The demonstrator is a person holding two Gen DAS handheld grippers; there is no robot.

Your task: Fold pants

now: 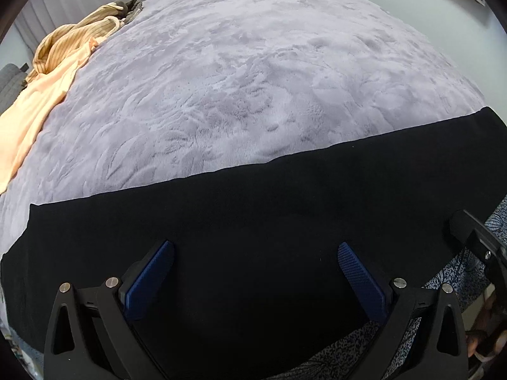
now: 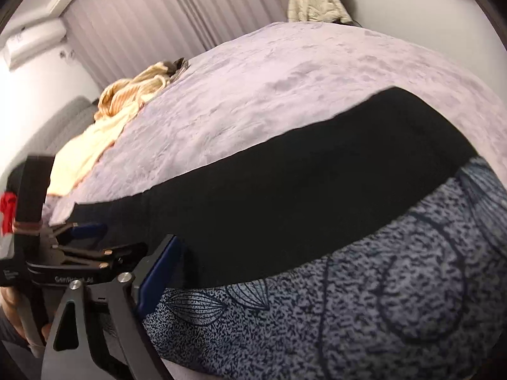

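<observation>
The black pants [image 1: 253, 215] lie flat in a long band across the near edge of the bed, also in the right wrist view [image 2: 301, 190]. My left gripper [image 1: 256, 253] is open, its blue pads [image 1: 358, 277] spread wide just above the pants, holding nothing. It also shows in the right wrist view [image 2: 85, 234] at the left end of the pants. Of my right gripper only the left finger [image 2: 161, 269] shows, at the pants' near edge over the patterned sheet; the other finger is out of frame.
A lilac plush blanket [image 1: 253, 79] covers the bed. A pile of peach and tan striped clothes [image 1: 60, 57] lies at the far left edge. A blue-grey patterned sheet [image 2: 380, 300] hangs over the near side. A cream jacket [image 2: 313, 3] sits beyond the bed by the wall.
</observation>
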